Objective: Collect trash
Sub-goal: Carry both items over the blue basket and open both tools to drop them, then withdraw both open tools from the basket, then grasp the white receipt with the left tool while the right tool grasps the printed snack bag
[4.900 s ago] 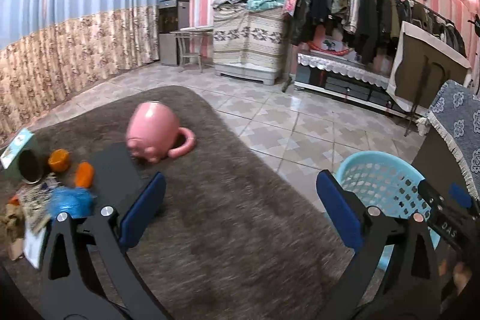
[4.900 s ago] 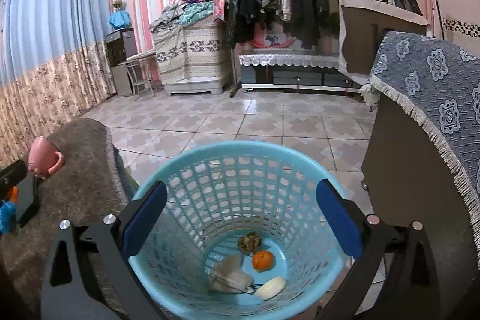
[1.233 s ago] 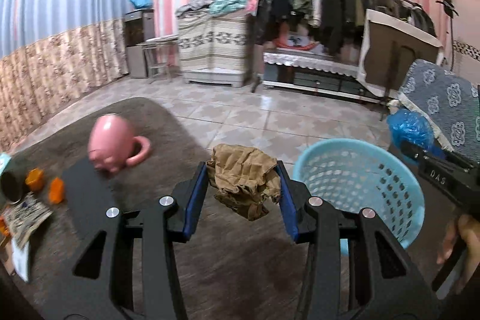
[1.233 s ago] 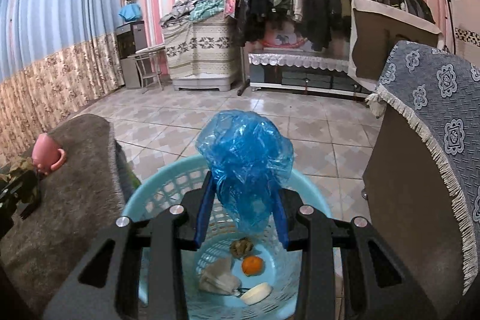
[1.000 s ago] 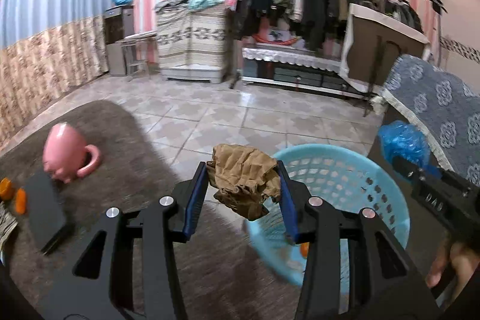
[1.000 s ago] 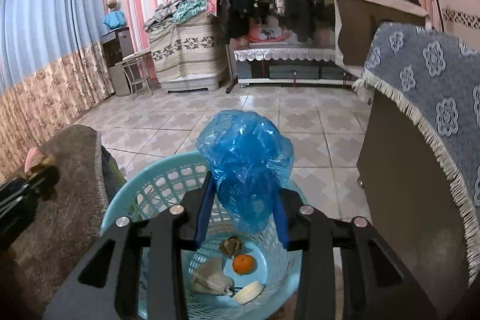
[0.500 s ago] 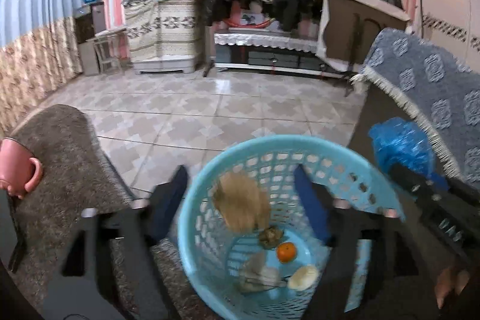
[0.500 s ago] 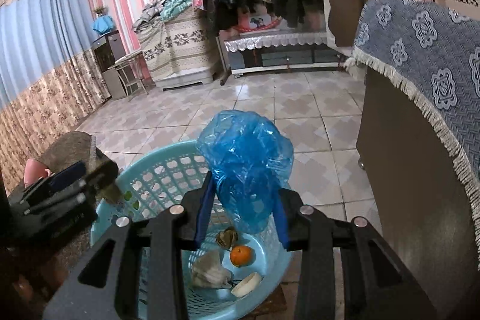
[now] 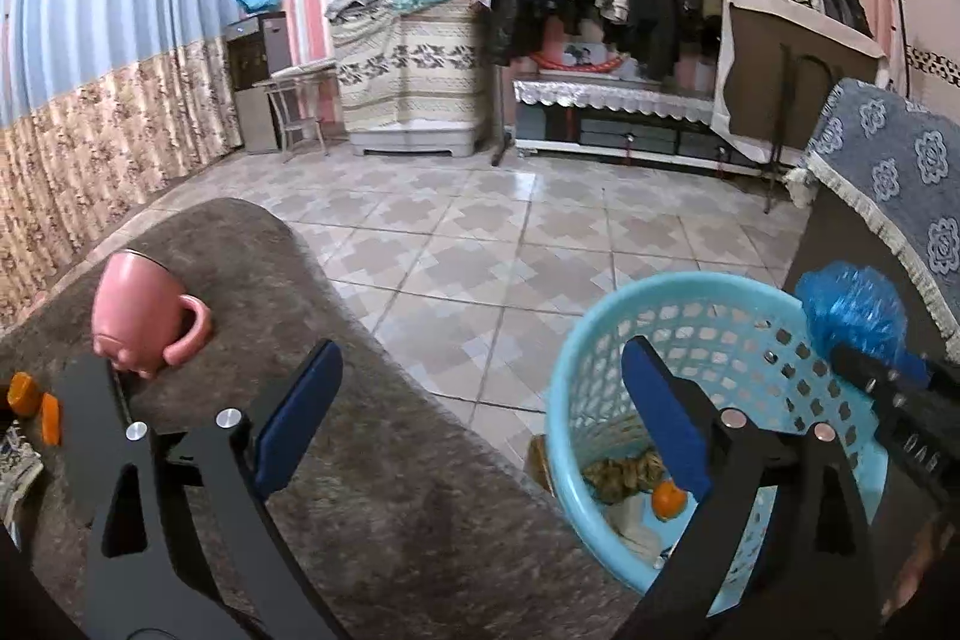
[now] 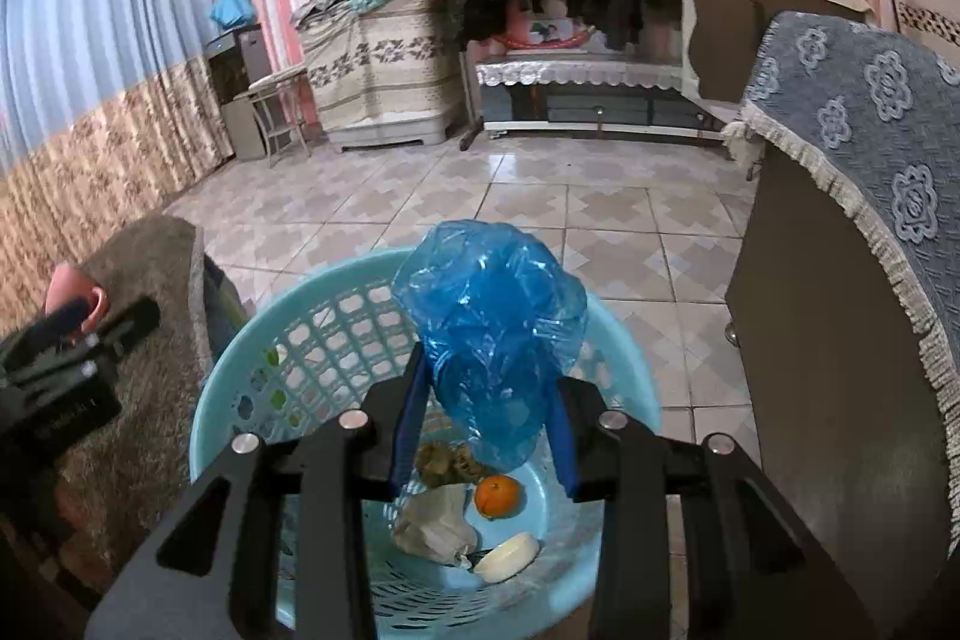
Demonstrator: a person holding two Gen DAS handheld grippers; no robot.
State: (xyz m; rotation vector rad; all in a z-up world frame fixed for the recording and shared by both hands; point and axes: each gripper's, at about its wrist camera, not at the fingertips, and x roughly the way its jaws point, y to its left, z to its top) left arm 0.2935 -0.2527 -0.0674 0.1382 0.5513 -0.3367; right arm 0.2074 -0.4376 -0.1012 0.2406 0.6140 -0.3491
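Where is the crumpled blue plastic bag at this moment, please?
The blue plastic bag is clamped in the right tool, held just above the light-blue basket, centre of the right wrist view, over the orange inside.

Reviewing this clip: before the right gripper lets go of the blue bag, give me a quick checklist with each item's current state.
1. Blue bag held in right gripper: ok.
2. Bag over the basket opening, not past its rim: ok.
3. Left gripper open with nothing between its fingers: ok.
4. Left gripper out of the drop path, over the rug beside the basket: ok.
5. Room in the basket; only an orange and a few scraps at the bottom: ok.
6. Basket standing steady on the floor: cannot tell.
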